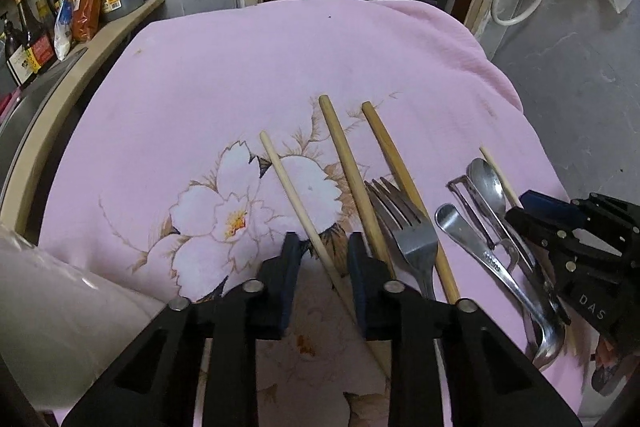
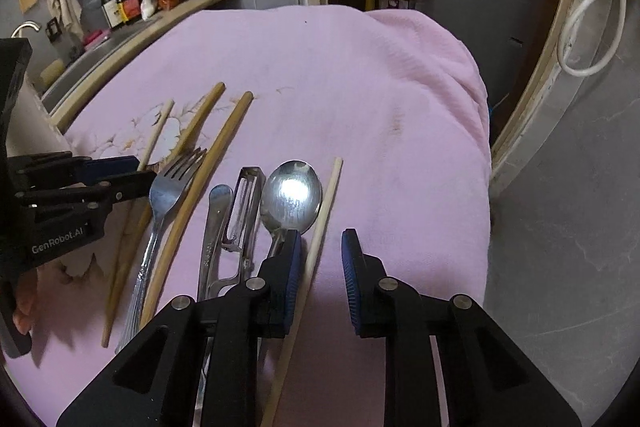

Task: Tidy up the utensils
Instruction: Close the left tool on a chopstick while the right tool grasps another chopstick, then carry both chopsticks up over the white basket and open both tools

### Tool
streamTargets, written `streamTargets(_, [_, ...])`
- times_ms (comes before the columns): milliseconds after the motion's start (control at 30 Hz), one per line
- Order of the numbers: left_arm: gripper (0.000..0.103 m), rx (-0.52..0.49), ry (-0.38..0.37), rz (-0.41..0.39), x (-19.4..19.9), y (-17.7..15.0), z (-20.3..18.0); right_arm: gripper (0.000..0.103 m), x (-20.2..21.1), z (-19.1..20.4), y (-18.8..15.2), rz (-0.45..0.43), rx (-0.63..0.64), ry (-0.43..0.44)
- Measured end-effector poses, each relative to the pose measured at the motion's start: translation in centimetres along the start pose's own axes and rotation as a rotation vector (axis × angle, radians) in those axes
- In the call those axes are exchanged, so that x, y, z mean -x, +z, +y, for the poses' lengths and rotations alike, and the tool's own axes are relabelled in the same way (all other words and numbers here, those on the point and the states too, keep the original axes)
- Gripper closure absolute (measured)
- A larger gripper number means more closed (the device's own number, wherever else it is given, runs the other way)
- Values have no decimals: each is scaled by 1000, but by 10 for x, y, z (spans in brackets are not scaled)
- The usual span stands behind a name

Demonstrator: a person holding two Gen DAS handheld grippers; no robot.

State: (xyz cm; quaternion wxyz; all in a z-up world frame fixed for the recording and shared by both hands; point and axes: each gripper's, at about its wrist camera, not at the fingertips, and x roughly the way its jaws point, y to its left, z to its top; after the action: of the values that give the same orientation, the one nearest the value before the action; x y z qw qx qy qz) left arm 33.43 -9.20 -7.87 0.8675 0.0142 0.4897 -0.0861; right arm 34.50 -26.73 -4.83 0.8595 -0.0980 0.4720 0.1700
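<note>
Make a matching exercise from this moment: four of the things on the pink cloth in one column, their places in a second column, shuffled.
Things
1. fork
2. peeler
3. spoon
4. pale chopstick

Places
a. between the left gripper's fingers
b. between the two brown chopsticks
c. just left of the chopstick in the right gripper
d. between the spoon and a steel handle

Pairs: 1-b, 2-d, 3-c, 4-a

Pink cloth [image 1: 280,59] with white flower print, tan chopsticks [image 1: 352,167], silver fork [image 1: 412,231].
</note>
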Motion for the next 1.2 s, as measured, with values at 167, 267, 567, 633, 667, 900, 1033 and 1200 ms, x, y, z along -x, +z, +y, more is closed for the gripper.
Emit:
streamTargets(167, [98, 44, -39, 32, 1, 4, 6, 97, -1, -4, 6, 44, -74, 24])
streamTargets(267, [101, 72, -73, 54, 4, 5, 7, 100, 1, -6, 4, 35, -117, 33])
streamTargets(567, [101, 114, -140, -12, 36, -14, 8, 100, 31, -5, -15, -110, -187, 74])
streamTargets(633, [101, 112, -158, -55, 47, -20, 8, 100, 40, -4, -21, -160, -193, 86])
streamTargets(667, [101, 106, -170, -89, 54, -23, 7, 100, 44, -2, -24, -188, -195, 92])
streamTargets(900, [101, 84, -210, -383, 111, -41, 9, 100, 97, 38, -45, -523, -124, 62])
streamTargets(1033, [101, 98, -214, -541, 144, -41, 16, 100, 129, 69, -48, -731, -90, 54])
streamTargets(1200, [101, 125, -214, -726, 187, -38, 39, 100, 154, 103, -33, -897, -47, 77])
